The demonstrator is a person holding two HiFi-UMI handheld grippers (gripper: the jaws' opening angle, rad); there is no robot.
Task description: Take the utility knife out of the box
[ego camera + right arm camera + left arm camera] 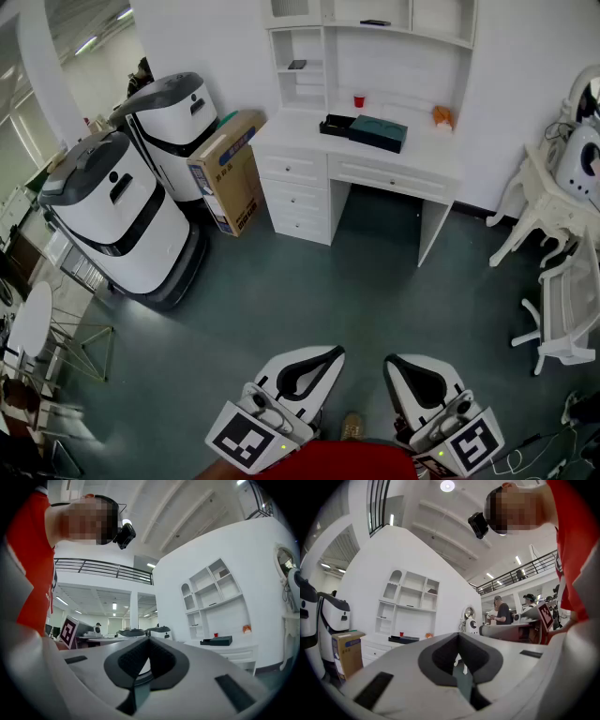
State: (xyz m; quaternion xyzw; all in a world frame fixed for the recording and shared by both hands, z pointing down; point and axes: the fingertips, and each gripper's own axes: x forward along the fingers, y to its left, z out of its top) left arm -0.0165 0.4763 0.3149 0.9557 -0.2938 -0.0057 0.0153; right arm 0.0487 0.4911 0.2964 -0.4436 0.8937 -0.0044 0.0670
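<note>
Nothing of the job is showing as done yet; this is looking like the very start. The person is standing out on the grey-green floor [309,281], well apart from the white worktop [431,155] against the far wall. The dark box [380,132] is lying there on the worktop, a flat black piece [336,124] sitting just beside it. Whether that piece is a lid or a tray, I cannot tell at this range. The utility knife itself is not showing in any view, so by my reading it is sitting inside that box, out of sight.

The left hand-held gripper [330,353] is hanging low in front of the person, its jaws pressed together at the tips and pinching nothing. The right hand-held gripper [394,361] is doing the same, jaws pressed together and empty, held alongside the left one. Both are pointing roughly level, towards the far wall.

From the left gripper view, the box [404,639] is showing small and distant beyond the closed tips. The right gripper view is picking it up far off too [218,641].

So everything is remaining: walking up to the worktop, spreading the jaws, getting into the box, gripping the knife and lifting it clear. A brown carton [230,169] and two white machines [122,211] are standing off to the left, not blocking the way.
</note>
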